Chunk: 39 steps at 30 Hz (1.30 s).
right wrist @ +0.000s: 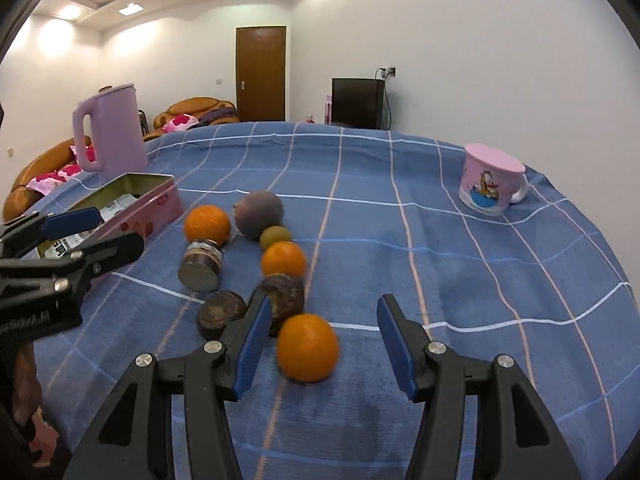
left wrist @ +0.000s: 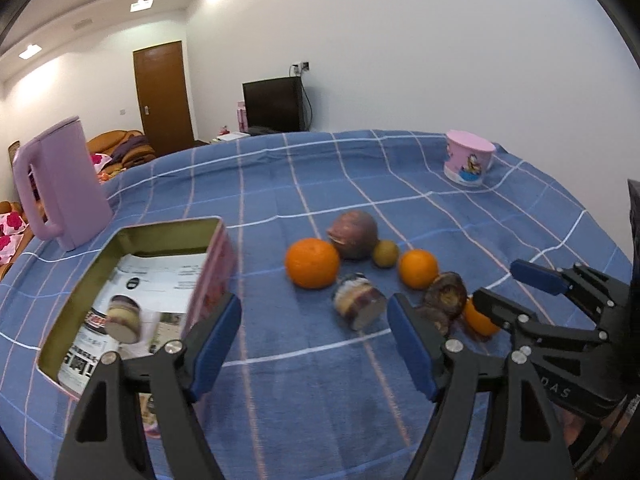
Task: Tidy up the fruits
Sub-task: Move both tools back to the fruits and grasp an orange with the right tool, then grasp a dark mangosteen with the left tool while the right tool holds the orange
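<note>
- Fruits lie in a loose cluster on the blue checked cloth (right wrist: 440,240), at 3 o'clock from the open tin box (left wrist: 132,240).
- Purple round fruit (right wrist: 258,214) is biggest, with matte skin.
- Nearest orange (right wrist: 308,347) looks firm and a little slippery; grip its widest middle.
- Dark wrinkled fruit (right wrist: 282,294) seems soft, so squeeze gently.
- Right gripper (right wrist: 320,344) and left gripper (left wrist: 314,344) both stand wide, holding nothing.
</note>
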Motion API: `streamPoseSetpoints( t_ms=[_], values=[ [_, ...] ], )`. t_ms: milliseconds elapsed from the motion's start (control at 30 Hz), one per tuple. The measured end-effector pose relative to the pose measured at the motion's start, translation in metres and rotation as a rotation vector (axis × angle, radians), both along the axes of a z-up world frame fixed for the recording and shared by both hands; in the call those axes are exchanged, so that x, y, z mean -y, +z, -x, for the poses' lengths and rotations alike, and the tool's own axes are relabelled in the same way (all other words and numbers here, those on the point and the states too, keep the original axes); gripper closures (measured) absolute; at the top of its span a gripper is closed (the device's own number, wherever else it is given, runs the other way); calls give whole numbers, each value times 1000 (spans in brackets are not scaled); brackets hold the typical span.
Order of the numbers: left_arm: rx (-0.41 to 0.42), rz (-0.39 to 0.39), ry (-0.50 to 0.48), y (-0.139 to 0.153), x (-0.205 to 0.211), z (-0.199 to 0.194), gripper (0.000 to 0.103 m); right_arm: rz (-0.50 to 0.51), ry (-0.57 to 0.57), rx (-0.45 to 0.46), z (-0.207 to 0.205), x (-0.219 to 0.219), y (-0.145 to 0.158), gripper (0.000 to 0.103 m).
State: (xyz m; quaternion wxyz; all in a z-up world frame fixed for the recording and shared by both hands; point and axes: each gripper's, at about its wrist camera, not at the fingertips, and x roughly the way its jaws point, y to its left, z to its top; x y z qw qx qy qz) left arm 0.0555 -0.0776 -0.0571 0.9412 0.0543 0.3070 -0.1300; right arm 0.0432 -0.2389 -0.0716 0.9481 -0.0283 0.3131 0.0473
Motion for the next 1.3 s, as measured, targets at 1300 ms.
streamPoseSetpoints(
  t_ms=[1300],
  values=[
    [-135, -36, -208, -22, 58, -8, 36, -213, -73, -22, -2, 40, -3, 68]
  ],
)
